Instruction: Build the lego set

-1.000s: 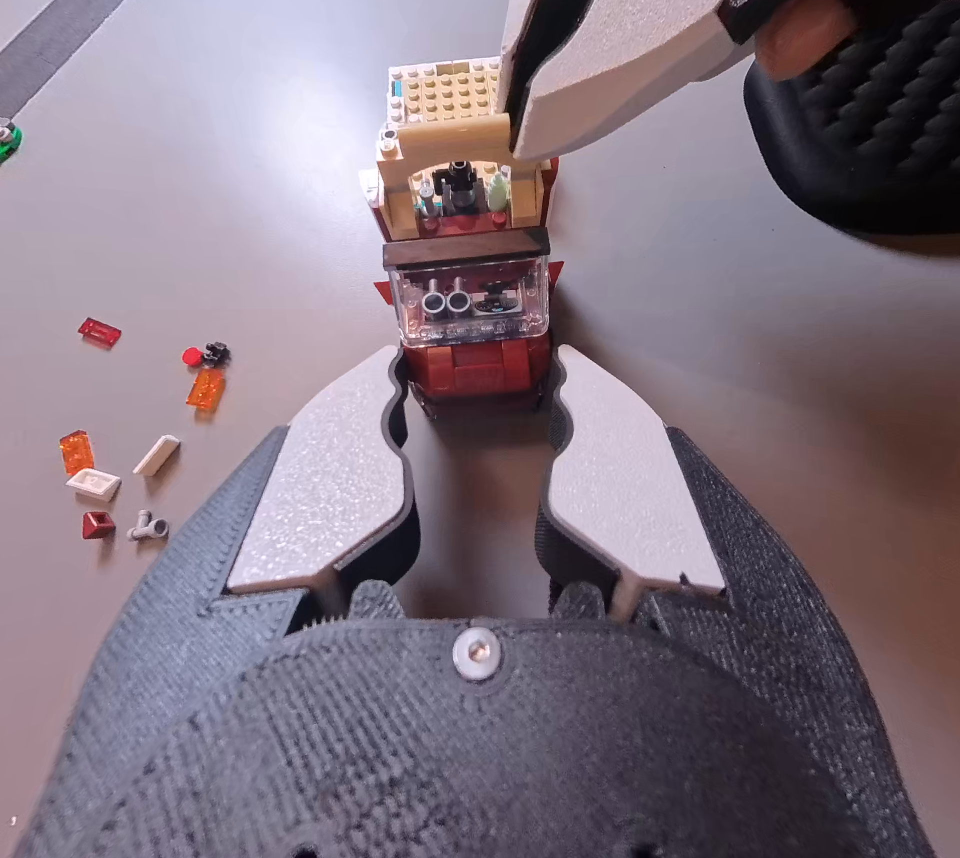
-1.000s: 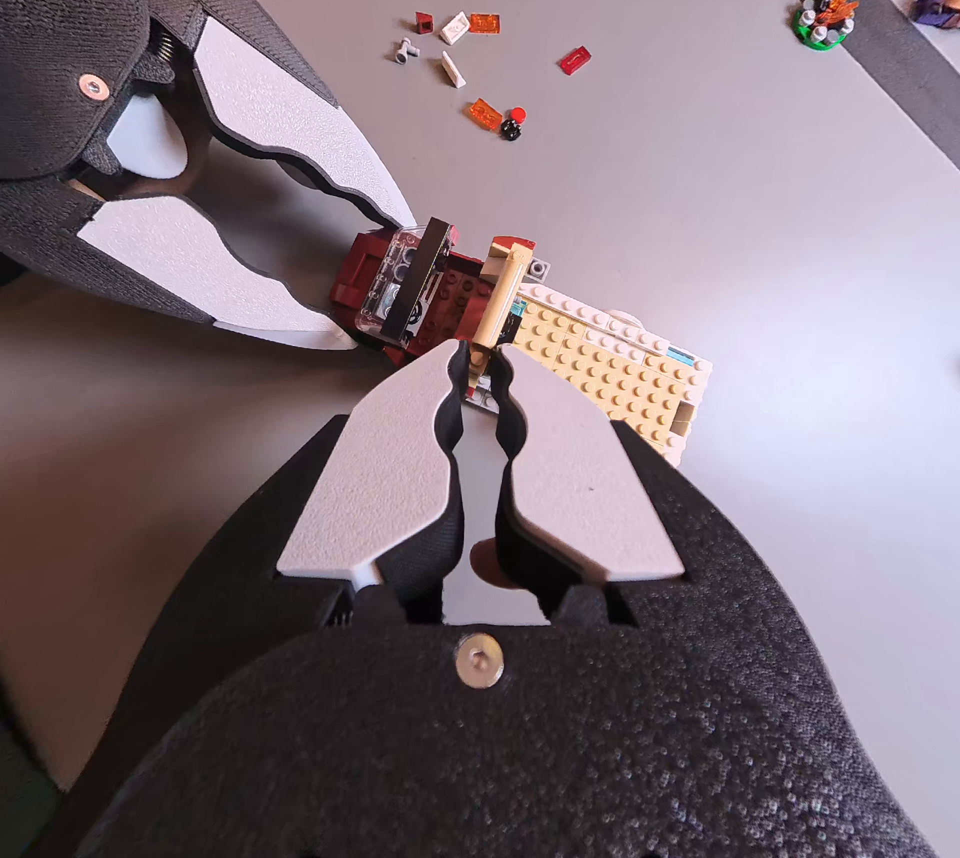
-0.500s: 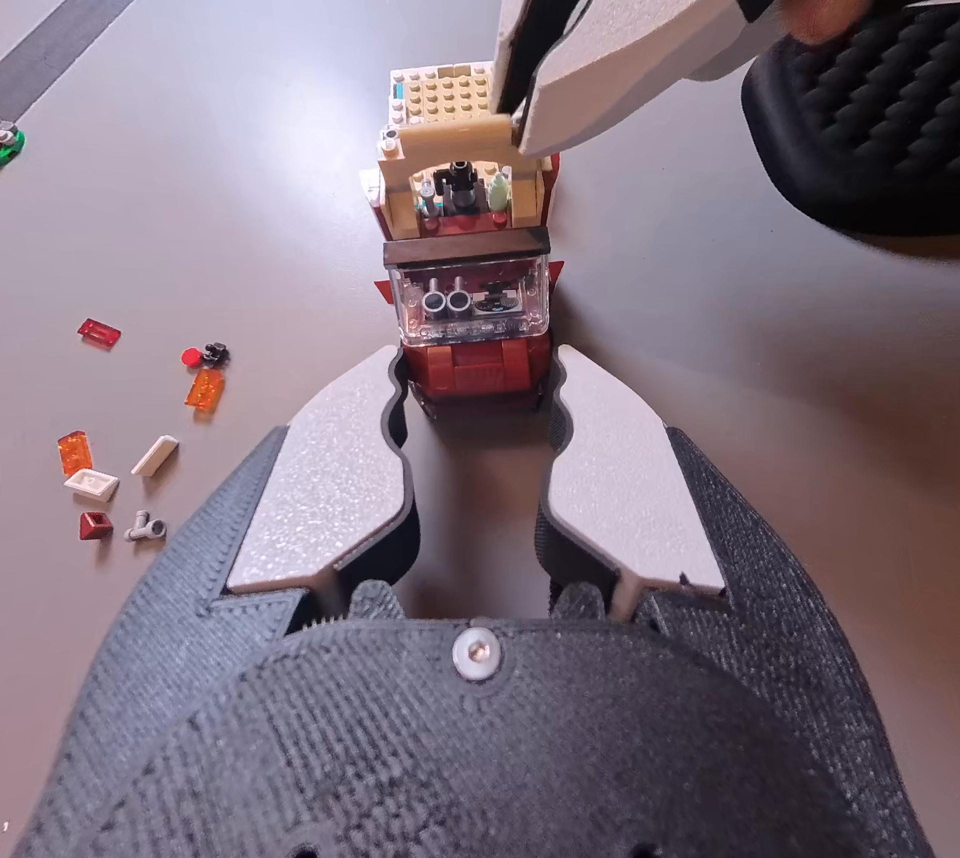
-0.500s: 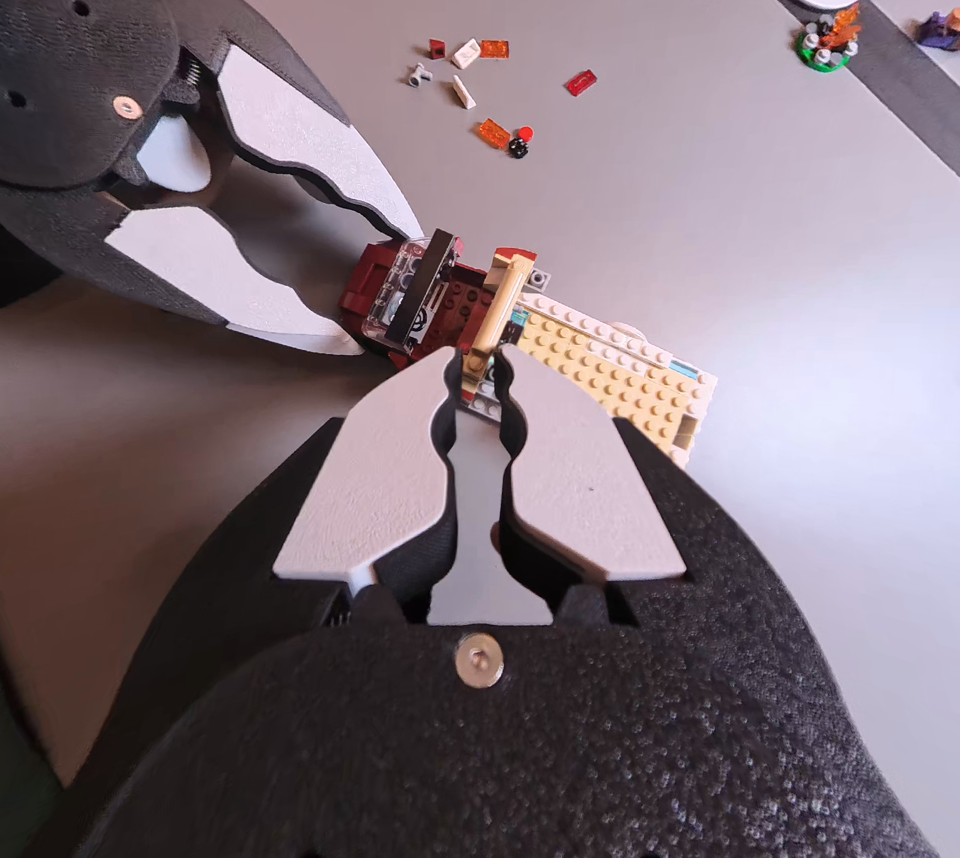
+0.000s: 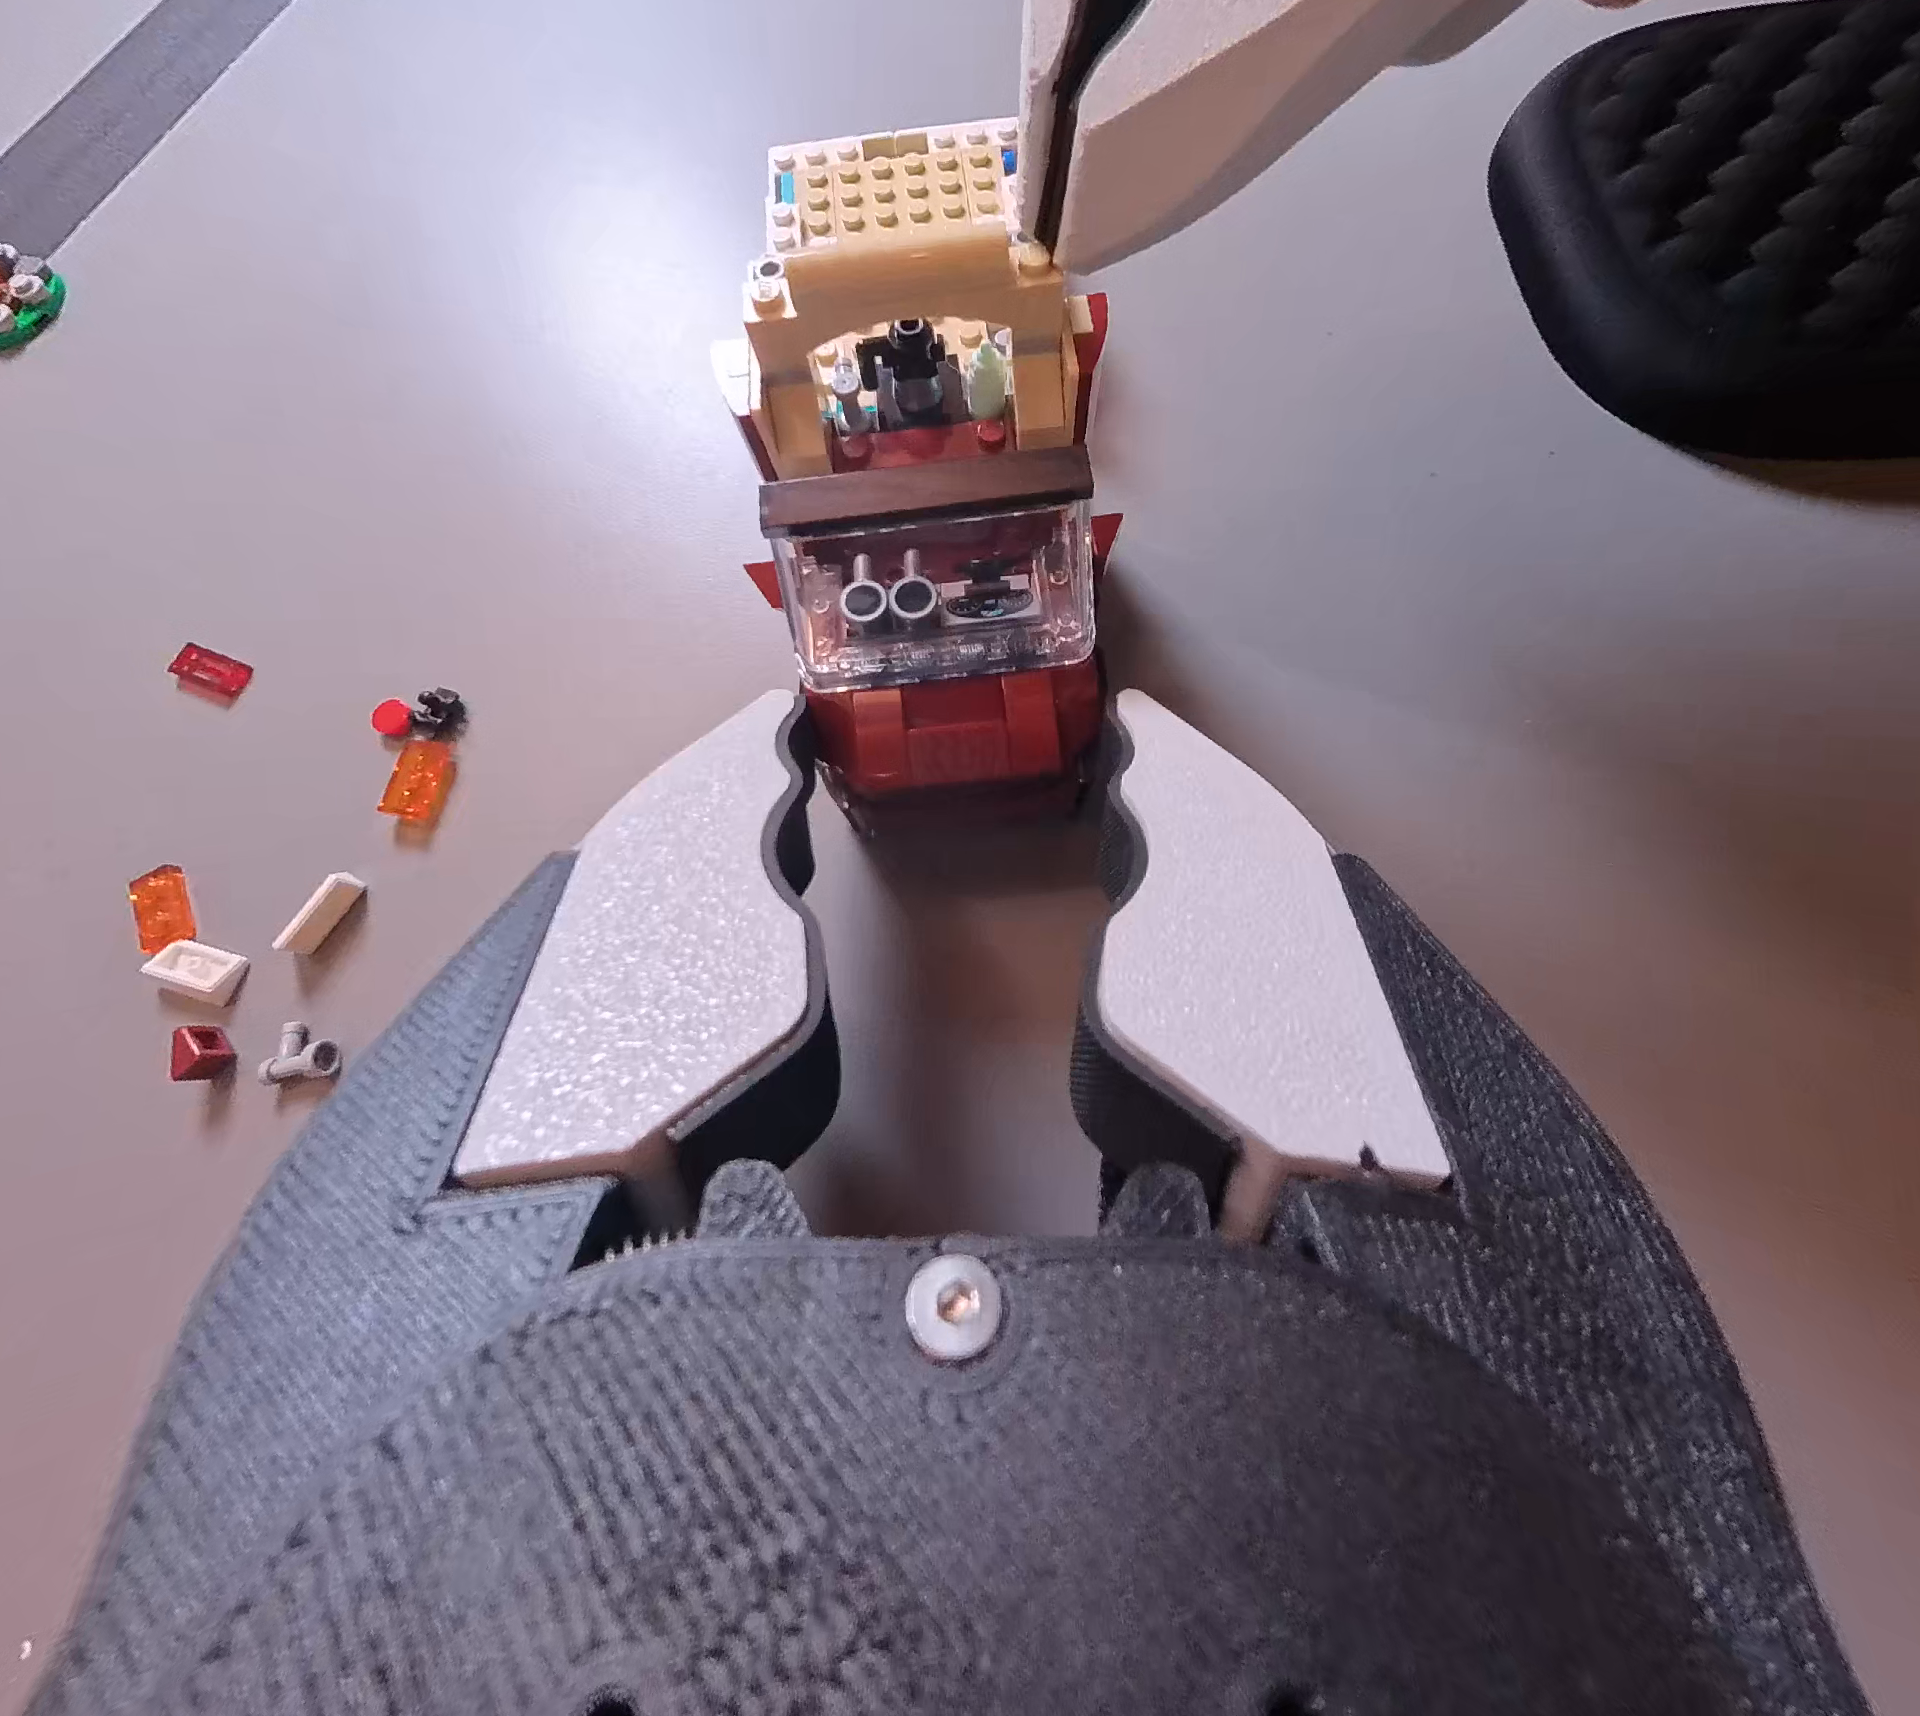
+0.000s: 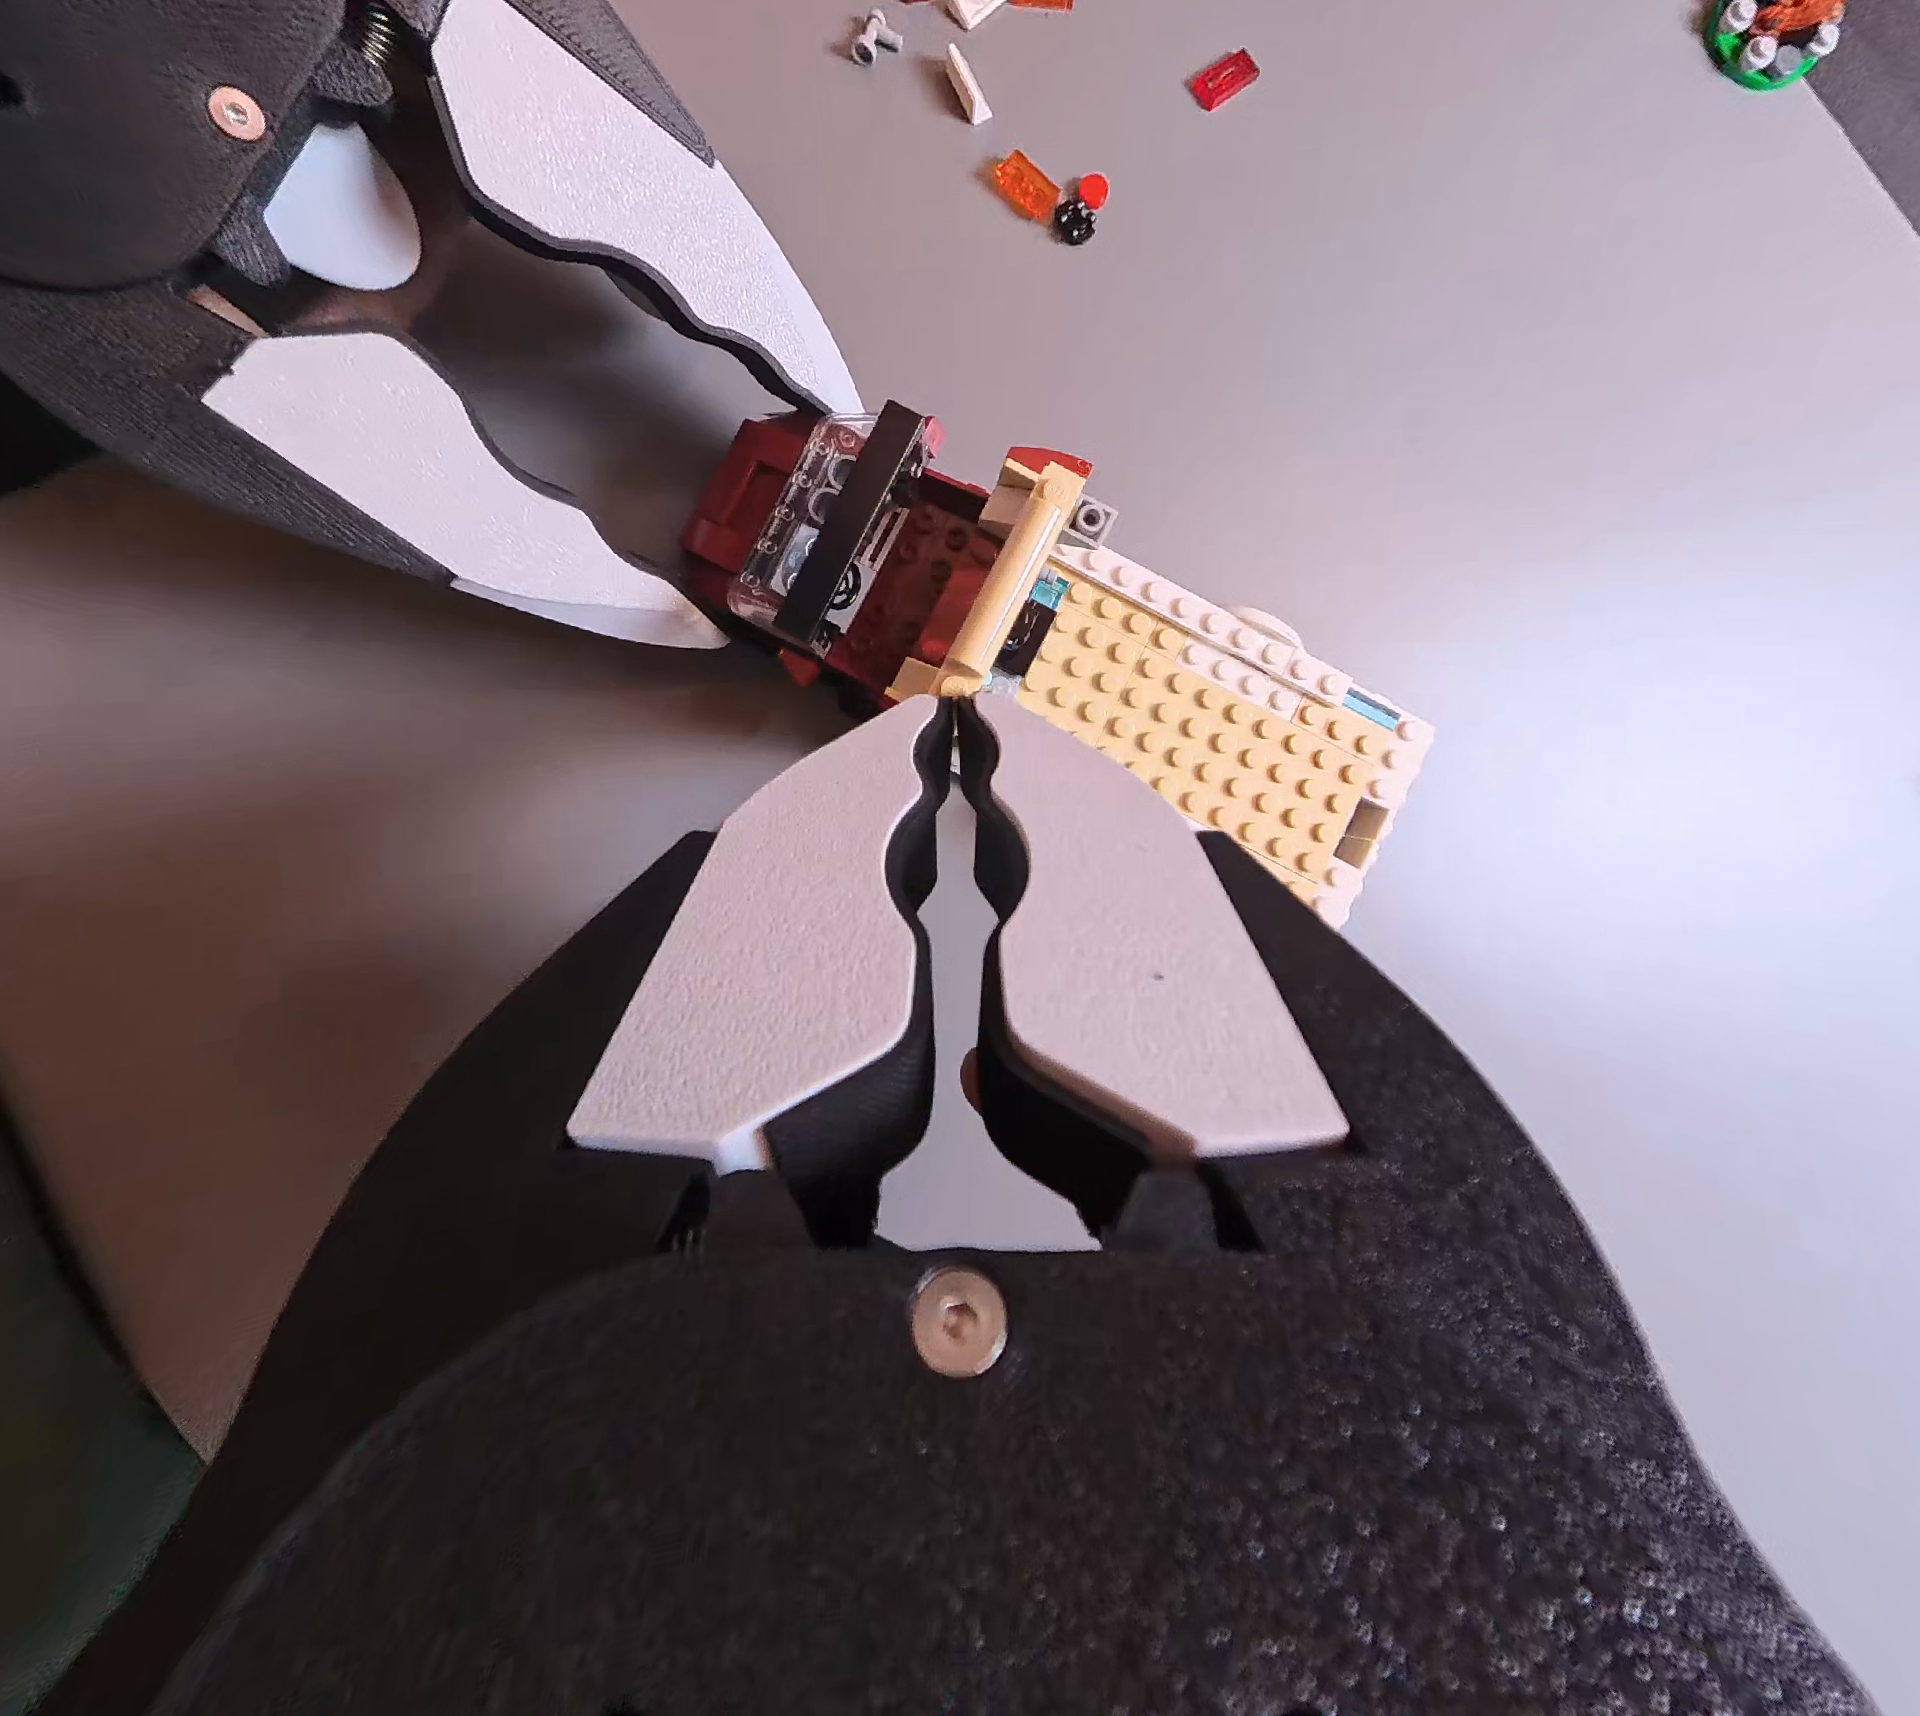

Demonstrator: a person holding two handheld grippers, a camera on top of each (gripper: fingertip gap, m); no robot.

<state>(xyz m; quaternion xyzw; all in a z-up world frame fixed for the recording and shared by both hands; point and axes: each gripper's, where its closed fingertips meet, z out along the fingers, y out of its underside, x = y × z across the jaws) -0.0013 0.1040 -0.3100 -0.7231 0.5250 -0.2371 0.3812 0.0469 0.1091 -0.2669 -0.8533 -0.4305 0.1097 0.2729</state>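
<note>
Two tools work one model (image 5: pixel 925 461), a half-built vehicle standing on the grey surface (image 5: pixel 1455 731). Left tool (image 5: pixel 951 731) lies low and level, its tips spread round the dark red nose and touching both sides, likely to brace it against the push. Right tool (image 6: pixel 958 710) slants down from above, tips pressed together with nothing between them, bearing on one end of the tan arch (image 6: pixel 1013 591), apparently to seat it. Loose bricks (image 5: pixel 312 887) lie well apart.
</note>
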